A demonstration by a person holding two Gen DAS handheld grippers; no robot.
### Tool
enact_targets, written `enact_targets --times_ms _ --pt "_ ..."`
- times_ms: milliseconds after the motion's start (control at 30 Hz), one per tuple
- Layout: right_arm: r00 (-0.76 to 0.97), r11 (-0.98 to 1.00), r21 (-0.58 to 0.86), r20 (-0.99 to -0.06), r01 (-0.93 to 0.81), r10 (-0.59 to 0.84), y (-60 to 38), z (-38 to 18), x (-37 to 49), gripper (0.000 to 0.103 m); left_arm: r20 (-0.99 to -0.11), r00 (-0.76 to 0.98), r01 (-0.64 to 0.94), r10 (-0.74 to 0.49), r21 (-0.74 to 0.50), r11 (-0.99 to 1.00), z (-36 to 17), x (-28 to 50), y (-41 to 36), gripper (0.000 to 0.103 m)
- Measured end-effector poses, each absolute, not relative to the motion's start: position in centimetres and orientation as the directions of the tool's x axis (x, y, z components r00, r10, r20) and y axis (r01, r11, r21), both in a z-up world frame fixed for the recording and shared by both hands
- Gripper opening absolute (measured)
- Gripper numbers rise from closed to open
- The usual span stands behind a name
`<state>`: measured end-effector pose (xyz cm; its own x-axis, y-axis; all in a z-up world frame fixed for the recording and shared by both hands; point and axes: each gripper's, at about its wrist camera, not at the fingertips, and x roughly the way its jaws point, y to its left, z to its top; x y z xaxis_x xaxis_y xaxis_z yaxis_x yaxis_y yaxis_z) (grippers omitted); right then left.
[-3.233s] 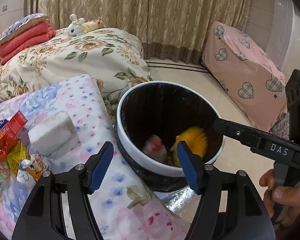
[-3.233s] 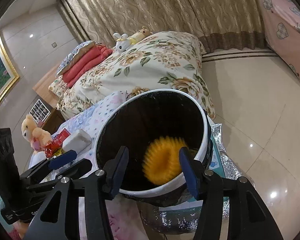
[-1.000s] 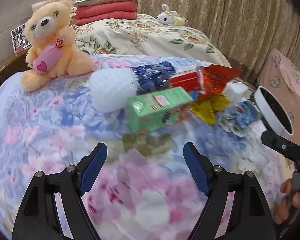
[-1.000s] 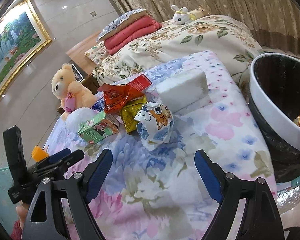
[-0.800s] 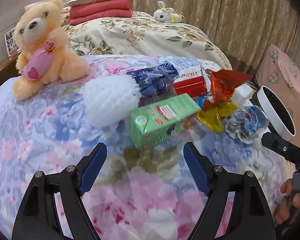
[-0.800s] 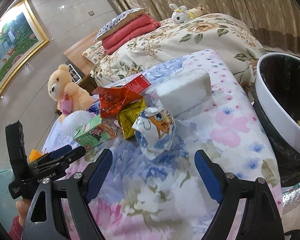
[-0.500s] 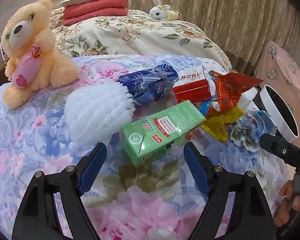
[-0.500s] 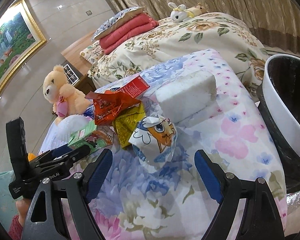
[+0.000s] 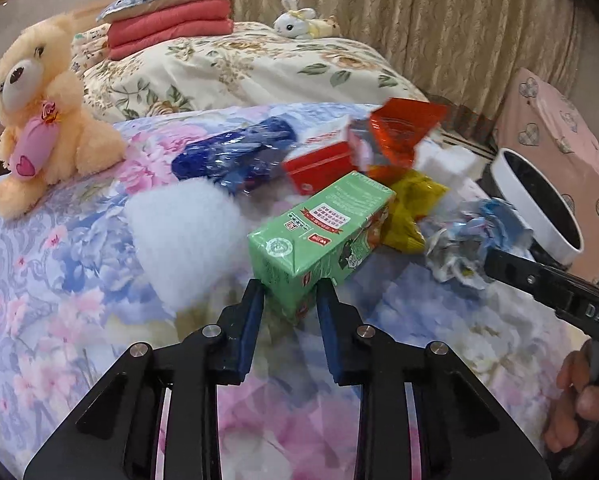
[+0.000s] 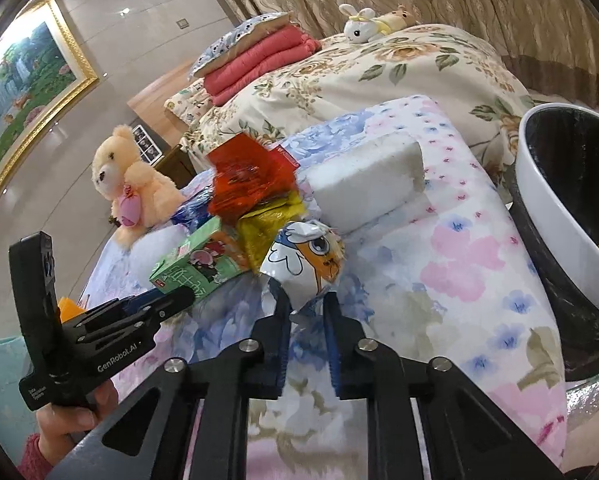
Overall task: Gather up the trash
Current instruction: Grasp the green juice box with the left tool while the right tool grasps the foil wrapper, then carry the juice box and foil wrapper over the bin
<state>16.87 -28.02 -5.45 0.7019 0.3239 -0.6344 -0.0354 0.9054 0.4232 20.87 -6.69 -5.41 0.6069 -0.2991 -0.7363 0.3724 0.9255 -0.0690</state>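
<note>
A green drink carton (image 9: 323, 232) lies on the flowered bedspread (image 9: 59, 280). My left gripper (image 9: 289, 300) has its jaws closing on the carton's near end, and the blue pads touch both sides of it. The right wrist view shows that gripper (image 10: 171, 300) at the carton (image 10: 195, 268). A white snack bag with a cartoon face (image 10: 307, 264) sits right of the carton. My right gripper (image 10: 306, 308) is shut on the bag's lower edge. In the left wrist view the crumpled bag (image 9: 471, 240) sits at the tip of a right finger (image 9: 539, 280).
More trash is piled behind: a red wrapper (image 9: 399, 132), a yellow wrapper (image 9: 411, 208), a red box (image 9: 319, 164), a blue bag (image 9: 235, 156), a white fluffy ball (image 9: 183, 236) and a foam block (image 10: 363, 184). The white-rimmed bin (image 10: 547, 208) stands at the right. A teddy bear (image 9: 39, 120) sits at the left.
Both grippers were wide open and have closed. The left moved forward onto the green carton's end. The right now pinches the cartoon snack bag.
</note>
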Motion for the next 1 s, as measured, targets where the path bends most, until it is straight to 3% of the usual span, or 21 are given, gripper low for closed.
enact_targets --times_ms 33,333,1000 --pt "0.702 0.906 0.422 -0.633 -0.041 0.326 -28.1 -5.3 16.5 0.005 -0.733 0.609 0.374 -0.303 -0.072 0.925 -5.2 20.4 -6.7 0.025" --pt "0.725 0.901 0.431 -0.608 -0.042 0.325 -30.0 -4.3 13.8 0.004 -0.721 0.596 0.383 -0.352 -0.13 0.914 -4.9 15.6 -8.2 0.024" --pt "0.788 0.892 0.45 -0.564 0.044 0.246 -36.9 -2.1 9.3 0.004 -0.669 0.599 0.509 -0.44 -0.106 0.854 -1.6 12.6 -15.1 0.024"
